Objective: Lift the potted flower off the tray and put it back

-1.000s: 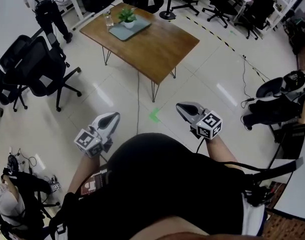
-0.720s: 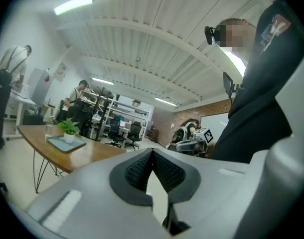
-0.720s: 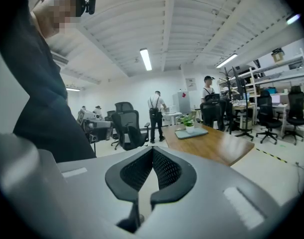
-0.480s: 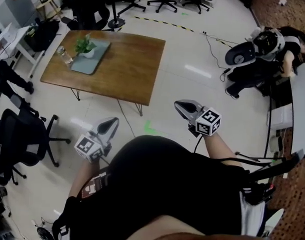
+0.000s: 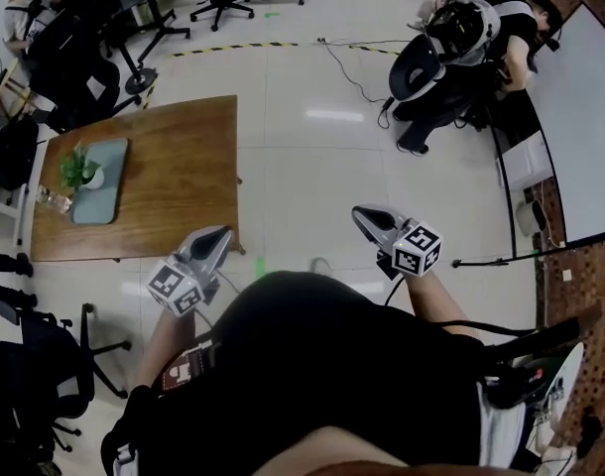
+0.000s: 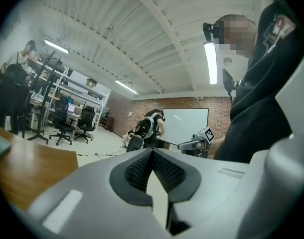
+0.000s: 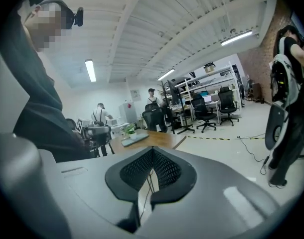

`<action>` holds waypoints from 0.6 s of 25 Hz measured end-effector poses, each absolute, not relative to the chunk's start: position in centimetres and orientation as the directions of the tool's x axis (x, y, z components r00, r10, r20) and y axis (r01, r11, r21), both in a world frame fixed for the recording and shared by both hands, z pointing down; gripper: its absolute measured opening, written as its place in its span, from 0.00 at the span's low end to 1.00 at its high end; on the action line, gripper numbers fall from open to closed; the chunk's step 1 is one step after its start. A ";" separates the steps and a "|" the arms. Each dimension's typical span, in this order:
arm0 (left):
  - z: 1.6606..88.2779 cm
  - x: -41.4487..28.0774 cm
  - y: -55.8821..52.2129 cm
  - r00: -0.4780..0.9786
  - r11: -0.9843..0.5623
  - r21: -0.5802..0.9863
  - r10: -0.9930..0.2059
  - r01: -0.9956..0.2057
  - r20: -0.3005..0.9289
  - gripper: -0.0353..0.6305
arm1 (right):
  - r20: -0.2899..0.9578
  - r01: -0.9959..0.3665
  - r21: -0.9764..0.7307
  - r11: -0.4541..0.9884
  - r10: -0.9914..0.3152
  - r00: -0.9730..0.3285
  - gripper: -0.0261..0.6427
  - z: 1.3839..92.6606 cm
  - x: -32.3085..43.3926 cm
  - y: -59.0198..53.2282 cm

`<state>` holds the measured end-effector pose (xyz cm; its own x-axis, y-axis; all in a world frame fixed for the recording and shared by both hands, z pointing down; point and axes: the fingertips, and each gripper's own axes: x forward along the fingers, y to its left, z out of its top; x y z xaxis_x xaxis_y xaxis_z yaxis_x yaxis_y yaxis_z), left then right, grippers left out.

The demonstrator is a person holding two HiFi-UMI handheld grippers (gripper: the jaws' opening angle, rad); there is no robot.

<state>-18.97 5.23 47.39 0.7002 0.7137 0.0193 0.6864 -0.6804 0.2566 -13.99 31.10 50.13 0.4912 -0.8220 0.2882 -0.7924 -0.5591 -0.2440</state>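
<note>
The potted flower [image 5: 82, 172] is sitting on the grey tray [image 5: 109, 181], close to the tray's left edge in the head view. The tray is lying at the left end of the wooden table [image 5: 174, 181]. A glass [image 5: 53, 200] is standing just beside the tray. Nothing on the table is being touched, so the lift is judged not yet begun.

The person is standing on the open floor off the table's other end, holding both tools in front of the body, well apart from the plant. The left gripper [image 5: 219, 235] is showing its ribbed pads pressing together with nothing between them. The table's wooden top is showing off to the left in the left gripper view. The right gripper [image 5: 361, 215] is likewise closed on itself and empty. In the right gripper view the plant and tray are appearing small and distant beyond it.

Handling assessment:
- **Pot:** it is looking small, white and smooth. It is probably stiff, fairly light and liable to slip under a weak grip. If ceramic, it would chip when set down hard.
- **Leaves:** they are soft and bearing no load, so they are no place to grip.
- **Grip point:** the sound hold is across the pot's wall below the rim, keeping it upright so the soil is not spilling.
- **Before the grip:** the jaws will need opening wider than the pot.
</note>
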 end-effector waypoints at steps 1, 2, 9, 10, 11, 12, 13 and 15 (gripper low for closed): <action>47.3 -17.1 6.7 0.706 -0.684 0.265 0.708 0.679 0.018 0.05 | 0.287 -0.793 -0.237 -0.562 -0.820 0.495 0.06 50.2 -12.4 32.8; 47.3 -15.3 8.1 0.715 -0.690 0.278 0.699 0.668 0.016 0.05 | 0.288 -0.792 -0.232 -0.564 -0.818 0.498 0.06 50.2 -10.8 34.6; 45.9 -4.6 18.5 0.746 -0.709 0.317 0.666 0.630 0.010 0.05 | 0.308 -0.835 -0.204 -0.512 -0.843 0.441 0.06 48.5 -0.2 44.2; 45.6 -3.4 19.4 0.749 -0.710 0.324 0.663 0.625 0.010 0.05 | 0.303 -0.838 -0.202 -0.507 -0.846 0.439 0.06 48.4 1.3 44.9; 45.4 -2.4 20.1 0.747 -0.709 0.323 0.665 0.627 0.012 0.05 | 0.296 -0.840 -0.203 -0.503 -0.849 0.437 0.06 48.3 2.6 45.4; 45.4 -1.7 20.4 0.742 -0.709 0.309 0.670 0.633 0.017 0.05 | 0.291 -0.843 -0.205 -0.498 -0.853 0.433 0.06 48.2 3.7 45.6; 45.5 -1.0 20.4 0.740 -0.712 0.290 0.673 0.639 0.021 0.05 | 0.290 -0.846 -0.206 -0.491 -0.857 0.427 0.06 48.0 4.6 45.5; 45.8 0.6 19.6 0.751 -0.726 0.280 0.660 0.628 0.026 0.05 | 0.290 -0.853 -0.210 -0.477 -0.864 0.412 0.06 48.1 6.4 44.9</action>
